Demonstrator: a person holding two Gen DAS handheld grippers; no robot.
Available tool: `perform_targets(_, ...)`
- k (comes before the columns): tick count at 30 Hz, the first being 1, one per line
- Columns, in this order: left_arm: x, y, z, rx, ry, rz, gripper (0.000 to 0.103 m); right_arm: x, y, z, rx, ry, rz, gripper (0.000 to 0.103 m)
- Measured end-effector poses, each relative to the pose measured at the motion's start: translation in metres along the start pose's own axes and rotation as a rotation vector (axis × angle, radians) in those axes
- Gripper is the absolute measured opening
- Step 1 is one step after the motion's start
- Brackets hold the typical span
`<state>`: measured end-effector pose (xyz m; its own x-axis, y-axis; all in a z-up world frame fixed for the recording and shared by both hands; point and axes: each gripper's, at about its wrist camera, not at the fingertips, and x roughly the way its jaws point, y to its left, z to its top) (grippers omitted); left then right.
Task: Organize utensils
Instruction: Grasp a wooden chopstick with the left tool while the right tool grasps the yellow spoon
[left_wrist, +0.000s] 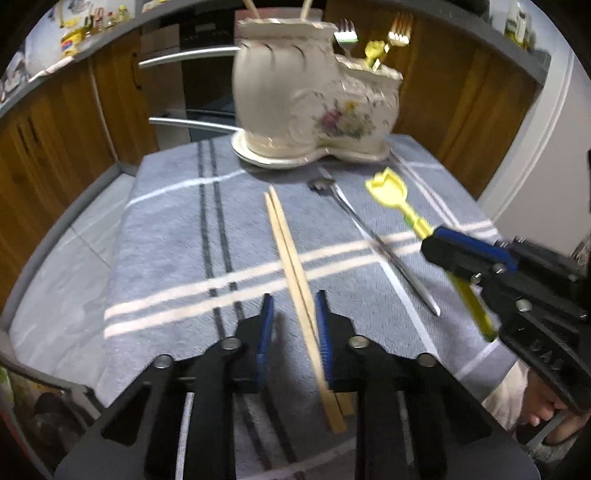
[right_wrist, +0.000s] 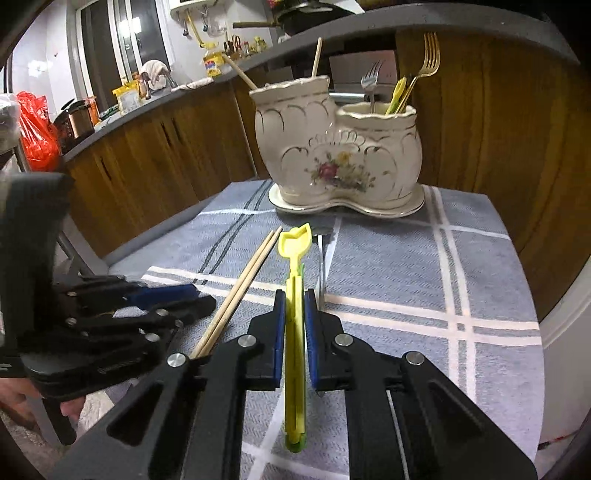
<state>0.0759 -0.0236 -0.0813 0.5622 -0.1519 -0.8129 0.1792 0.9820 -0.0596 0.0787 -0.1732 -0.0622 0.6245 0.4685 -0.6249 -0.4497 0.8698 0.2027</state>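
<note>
At the bottom of the left wrist view, the left gripper (left_wrist: 294, 314) is partly open, with the pair of wooden chopsticks (left_wrist: 291, 266) running between its blue pads; one pad looks close to the sticks, but it has not closed on them, and they seem to lie on the cloth. At the bottom of the right wrist view, the right gripper (right_wrist: 294, 317) has its pads tight against both sides of the yellow plastic spoon (right_wrist: 294, 295), so it looks like it is holding it. The spoon is bright yellow with a tulip-shaped scoop and a bit of green at its handle end. A little farther up the middle of the left wrist view, a long metal spoon (left_wrist: 369, 240) lies alone on the blue striped cloth (left_wrist: 166, 240) that covers the table. Farthest, near the top middle, stands the white flowered holder (right_wrist: 332, 155) with two cups. The taller cup has two wooden sticks in it, and the shorter cup has two forks and something yellow. So some things look put away, and the chopsticks, both spoons are left.
</note>
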Motion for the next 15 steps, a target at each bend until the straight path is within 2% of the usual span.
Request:
perform_targets(5,0.005,-0.004,-0.004,0.014,0.024,0.052,0.018,-0.009,-0.007,0.001,-0.003,-0.034,-0.01,0.01)
perform_targets(9,0.005,0.001,-0.003,0.01,0.033,0.063,0.018,-0.017,-0.016,0.002,0.014,-0.055,-0.006,0.01)
perform_targets(15,0.013,-0.004,0.007,0.057,0.068,0.103,0.018,-0.017,-0.02,0.0,0.021,-0.054,-0.008,0.01)
